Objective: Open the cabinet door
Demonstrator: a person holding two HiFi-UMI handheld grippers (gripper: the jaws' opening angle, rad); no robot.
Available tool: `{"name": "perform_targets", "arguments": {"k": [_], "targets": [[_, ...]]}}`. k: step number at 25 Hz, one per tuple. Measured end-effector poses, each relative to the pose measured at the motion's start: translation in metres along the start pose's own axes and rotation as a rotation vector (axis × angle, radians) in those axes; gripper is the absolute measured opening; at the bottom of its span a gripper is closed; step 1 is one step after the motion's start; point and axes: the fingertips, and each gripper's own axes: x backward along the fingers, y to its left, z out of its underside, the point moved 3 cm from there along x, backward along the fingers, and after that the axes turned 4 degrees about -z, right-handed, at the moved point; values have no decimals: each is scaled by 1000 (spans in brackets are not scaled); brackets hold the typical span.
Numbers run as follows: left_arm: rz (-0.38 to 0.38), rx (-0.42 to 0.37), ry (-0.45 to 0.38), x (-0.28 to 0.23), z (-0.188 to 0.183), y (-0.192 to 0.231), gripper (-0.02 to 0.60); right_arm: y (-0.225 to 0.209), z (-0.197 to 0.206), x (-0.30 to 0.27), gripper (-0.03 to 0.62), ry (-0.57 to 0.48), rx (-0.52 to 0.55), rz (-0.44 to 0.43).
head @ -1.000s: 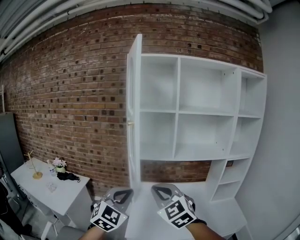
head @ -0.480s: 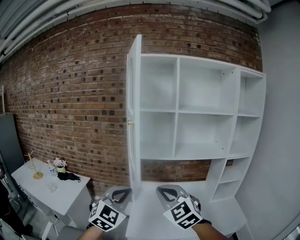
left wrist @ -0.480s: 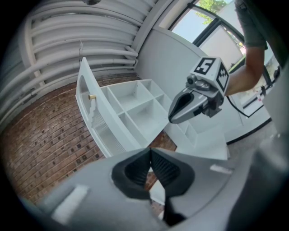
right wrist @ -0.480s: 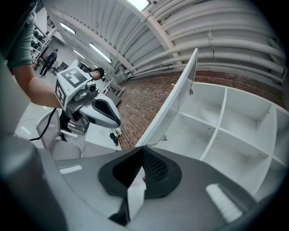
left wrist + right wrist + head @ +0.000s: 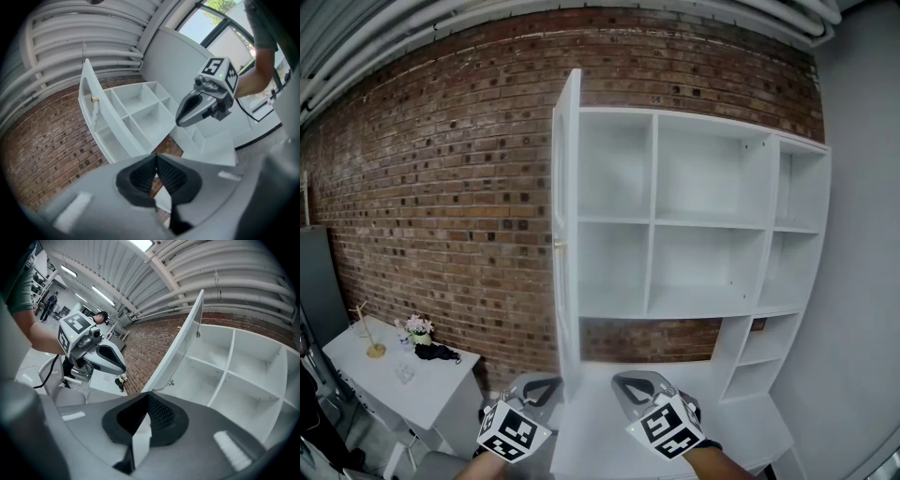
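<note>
Cabinet door [image 5: 567, 225] open, above and beyond both | left gripper [image 5: 543, 387] clenched, empty | right gripper [image 5: 634, 382] clenched, empty

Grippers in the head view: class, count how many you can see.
2. The left gripper sits at the bottom edge, left of centre; the right gripper sits beside it, right of centre. None seems hidden.

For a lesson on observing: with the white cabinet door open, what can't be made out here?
Head view: small objects on the white side table, too small to identify.
Head view: base of the white shelf unit, cut off by the bottom edge.
Right gripper view: distant person, too small.
</note>
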Motion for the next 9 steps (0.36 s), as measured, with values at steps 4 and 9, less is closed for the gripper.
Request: {"name": "perform_targets", "arguments": {"k": [4, 9], "targets": [[2, 3, 4, -1, 1, 0, 0, 0, 1, 0, 5, 5, -8, -6], [4, 4, 7, -1, 1, 1, 0, 1, 2, -1, 5, 16, -12, -10]]}}
